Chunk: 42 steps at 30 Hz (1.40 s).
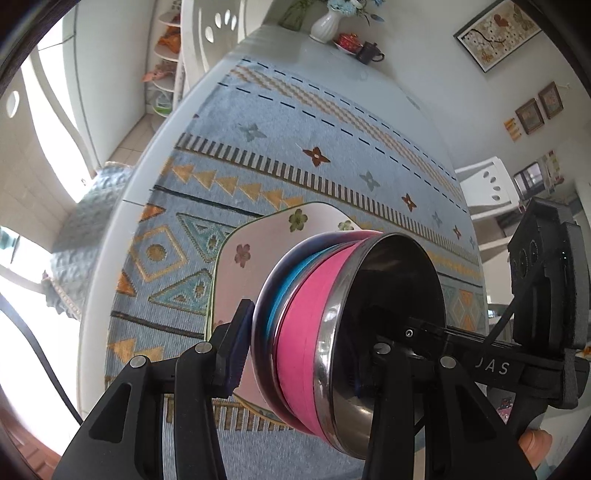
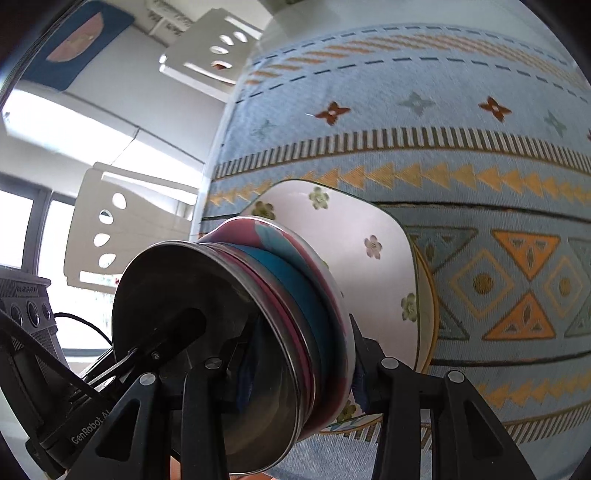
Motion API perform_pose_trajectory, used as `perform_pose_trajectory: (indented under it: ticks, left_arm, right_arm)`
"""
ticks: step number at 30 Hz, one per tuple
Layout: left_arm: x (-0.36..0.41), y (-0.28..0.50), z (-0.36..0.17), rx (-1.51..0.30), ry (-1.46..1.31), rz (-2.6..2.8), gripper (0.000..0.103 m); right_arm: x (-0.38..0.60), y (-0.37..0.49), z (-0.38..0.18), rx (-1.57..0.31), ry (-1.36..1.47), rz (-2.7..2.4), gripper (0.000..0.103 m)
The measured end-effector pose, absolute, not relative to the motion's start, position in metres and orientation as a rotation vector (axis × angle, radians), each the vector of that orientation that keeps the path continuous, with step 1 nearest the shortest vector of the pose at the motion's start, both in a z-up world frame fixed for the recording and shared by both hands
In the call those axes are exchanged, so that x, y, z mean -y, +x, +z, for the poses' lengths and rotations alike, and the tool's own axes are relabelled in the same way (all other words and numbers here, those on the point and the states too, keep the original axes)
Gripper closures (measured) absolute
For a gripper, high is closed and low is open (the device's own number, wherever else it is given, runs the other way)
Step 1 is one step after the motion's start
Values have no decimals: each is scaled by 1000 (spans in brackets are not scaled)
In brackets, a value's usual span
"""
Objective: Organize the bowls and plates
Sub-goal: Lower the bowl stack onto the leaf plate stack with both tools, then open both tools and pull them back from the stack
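A nested stack of bowls [image 1: 306, 332], pink and blue outside with a steel lining, hangs between both grippers. My left gripper [image 1: 306, 343] is shut on its wall, one finger inside the bowl and one against the outer side. My right gripper [image 2: 299, 350] is shut on the opposite wall of the bowl stack [image 2: 295, 280] in the same way. Each gripper shows in the other's view: the right gripper [image 1: 543, 277] and the left gripper [image 2: 29, 317]. Just beneath the stack lies a square white plate with flowers [image 1: 266, 236] [image 2: 354, 229] on the tablecloth; whether they touch is hidden.
A blue patterned tablecloth [image 1: 295, 147] covers the white table [image 1: 110, 258]. At the far end stand a white vase [image 1: 325, 24], a red dish and a dark teapot [image 1: 371, 51]. White chairs [image 2: 122, 229] stand around the table.
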<state>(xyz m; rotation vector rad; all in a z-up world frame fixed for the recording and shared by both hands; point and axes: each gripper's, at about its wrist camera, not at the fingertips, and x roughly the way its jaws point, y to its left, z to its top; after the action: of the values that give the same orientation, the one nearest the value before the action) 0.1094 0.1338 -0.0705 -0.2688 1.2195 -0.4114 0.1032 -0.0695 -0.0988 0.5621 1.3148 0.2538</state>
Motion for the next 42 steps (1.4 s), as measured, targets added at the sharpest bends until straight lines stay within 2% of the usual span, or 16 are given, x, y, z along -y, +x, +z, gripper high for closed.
perform_pose_trajectory:
  ticks: [7, 20, 26, 30, 32, 33, 35, 36, 37, 39, 42]
  left_arm:
    - [-140, 118, -75, -1228, -282, -435, 64]
    - [-161, 112, -48, -1141, -292, -411, 62]
    - [-161, 97, -5, -1038, -295, -440, 62]
    - [-141, 84, 39, -930, -235, -504, 62]
    - [-125, 74, 64, -856, -175, -528, 62]
    - [-117, 70, 76, -820, -144, -534, 60]
    - [-105, 61, 93, -765, -107, -528, 53]
    - [-99, 56, 103, -733, -96, -520, 48]
    - [-93, 51, 110, -706, -90, -507, 39]
    - [-84, 46, 121, -669, -89, -439, 30]
    - [-68, 44, 128, -678, -96, -375, 28]
  right_arm:
    - [79, 105, -102, -1292, 653, 218, 62]
    - [103, 84, -74, -1211, 665, 156, 62]
    - [109, 61, -44, -1123, 655, 113, 62]
    - [112, 40, 12, -955, 564, 70, 62]
    - [109, 30, 39, -877, 478, 35, 55]
    - [107, 24, 54, -832, 427, 15, 47]
    - [103, 9, 79, -752, 334, -33, 41]
    - [101, 2, 90, -722, 294, -52, 37]
    - [101, -4, 96, -708, 270, -61, 34]
    - [104, -12, 102, -717, 252, -94, 33]
    - [124, -21, 98, -753, 306, -140, 33]
